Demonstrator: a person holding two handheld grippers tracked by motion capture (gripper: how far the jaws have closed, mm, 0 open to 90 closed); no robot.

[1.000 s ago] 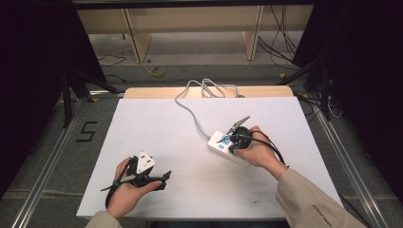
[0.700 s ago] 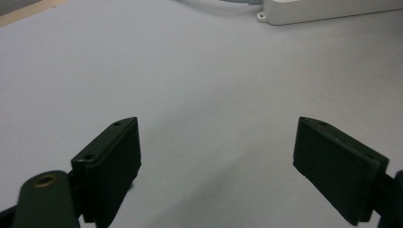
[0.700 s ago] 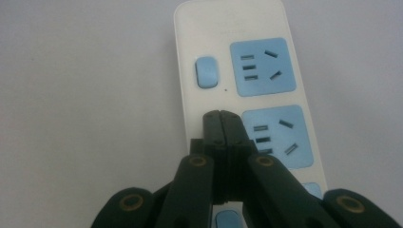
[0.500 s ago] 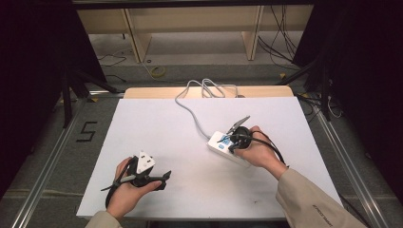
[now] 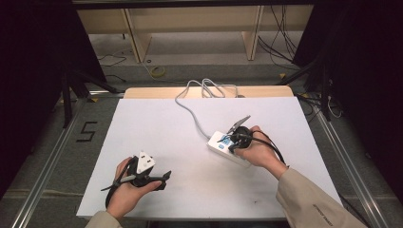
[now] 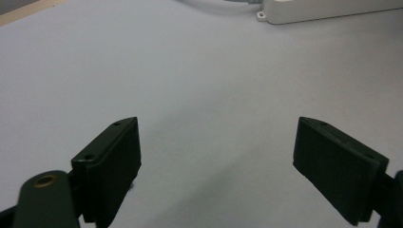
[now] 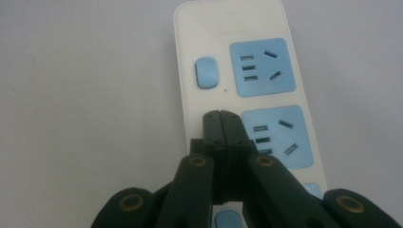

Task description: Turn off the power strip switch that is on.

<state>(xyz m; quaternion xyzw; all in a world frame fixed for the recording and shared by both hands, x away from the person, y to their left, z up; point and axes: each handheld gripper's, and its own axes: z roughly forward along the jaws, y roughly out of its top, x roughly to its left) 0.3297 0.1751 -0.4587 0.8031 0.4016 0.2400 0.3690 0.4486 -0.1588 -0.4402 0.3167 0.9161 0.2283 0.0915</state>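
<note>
Right gripper [image 7: 222,115], jaws together, hovers mid-frame over the power strip [image 7: 237,61] beside a switch [image 7: 205,73], apparently unpressed; left gripper [image 6: 216,156] gapes idle

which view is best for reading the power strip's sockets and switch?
Right gripper view: the power strip sits close, with blue sockets and a switch clear beyond the shut right gripper. The high view shows it small, partly under the hand. The left gripper view catches its end.

Black fingers [image 6: 111,166] with brass rivets, black trailing cables, and a beige sleeve [image 5: 313,199].
</note>
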